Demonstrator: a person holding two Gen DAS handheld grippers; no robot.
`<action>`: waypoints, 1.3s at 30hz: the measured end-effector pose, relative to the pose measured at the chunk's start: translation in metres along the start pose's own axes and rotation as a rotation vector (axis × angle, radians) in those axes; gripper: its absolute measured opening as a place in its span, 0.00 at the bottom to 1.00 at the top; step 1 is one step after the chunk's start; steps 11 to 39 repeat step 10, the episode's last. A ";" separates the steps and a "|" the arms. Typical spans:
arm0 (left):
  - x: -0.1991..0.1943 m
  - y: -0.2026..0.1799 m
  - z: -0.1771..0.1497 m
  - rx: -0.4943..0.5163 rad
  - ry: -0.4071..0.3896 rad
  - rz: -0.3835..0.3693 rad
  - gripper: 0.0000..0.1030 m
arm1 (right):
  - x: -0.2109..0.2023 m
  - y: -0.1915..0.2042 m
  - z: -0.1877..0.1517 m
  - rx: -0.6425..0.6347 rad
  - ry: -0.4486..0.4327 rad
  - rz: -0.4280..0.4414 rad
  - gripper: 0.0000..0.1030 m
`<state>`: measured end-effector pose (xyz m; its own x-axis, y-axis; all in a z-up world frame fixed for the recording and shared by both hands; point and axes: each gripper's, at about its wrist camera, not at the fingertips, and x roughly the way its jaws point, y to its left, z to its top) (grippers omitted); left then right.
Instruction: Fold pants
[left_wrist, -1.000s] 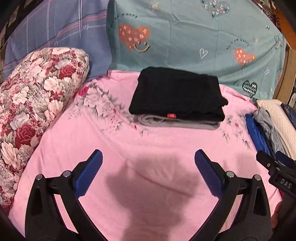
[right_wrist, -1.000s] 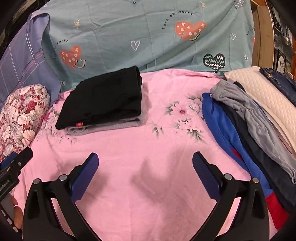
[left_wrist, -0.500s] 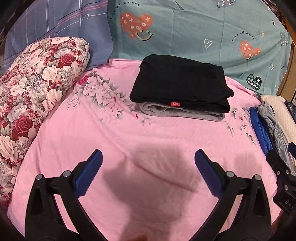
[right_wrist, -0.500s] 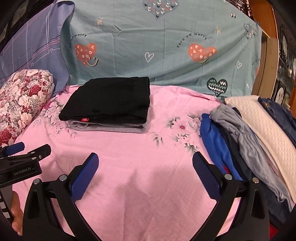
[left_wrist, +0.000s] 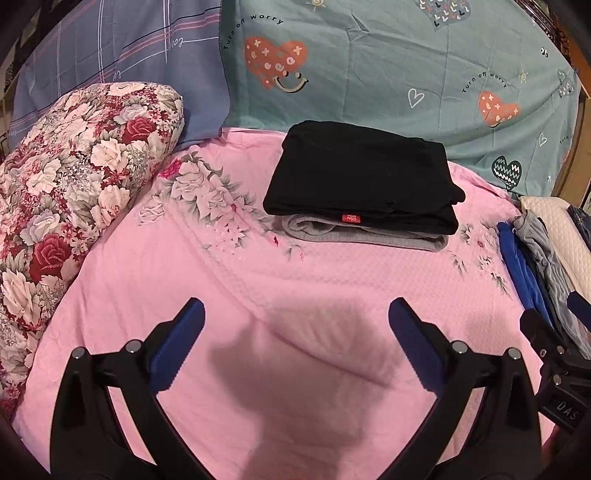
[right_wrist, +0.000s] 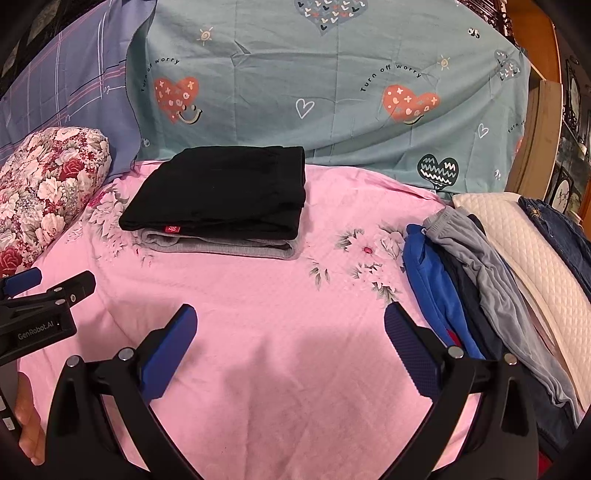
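Folded black pants lie on top of folded grey pants at the far middle of the pink bed sheet; the stack also shows in the right wrist view. A pile of unfolded pants, blue, dark and grey, lies along the right side. My left gripper is open and empty above the sheet, well short of the stack. My right gripper is open and empty, with the pile just to its right.
A floral bolster lies at the left. A teal heart-print cloth and a lilac checked cloth hang behind. A cream quilted cloth and jeans lie far right. Bare pink sheet lies under both grippers.
Both views have tilted up slightly and shifted; the folded stack sits a little lower and nearer in frame. Both grippers stay open and empty.
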<state>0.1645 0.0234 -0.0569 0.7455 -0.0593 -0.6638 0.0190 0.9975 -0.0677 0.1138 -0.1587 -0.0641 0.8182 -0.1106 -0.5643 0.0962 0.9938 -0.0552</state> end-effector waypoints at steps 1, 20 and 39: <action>0.000 0.000 0.000 0.000 0.001 0.001 0.98 | 0.001 0.000 0.000 0.002 0.003 0.002 0.98; 0.001 0.001 -0.001 -0.004 0.002 0.007 0.98 | -0.001 0.000 0.000 0.006 0.003 0.009 0.98; 0.001 0.001 -0.001 -0.004 0.002 0.007 0.98 | -0.001 0.000 0.000 0.006 0.003 0.009 0.98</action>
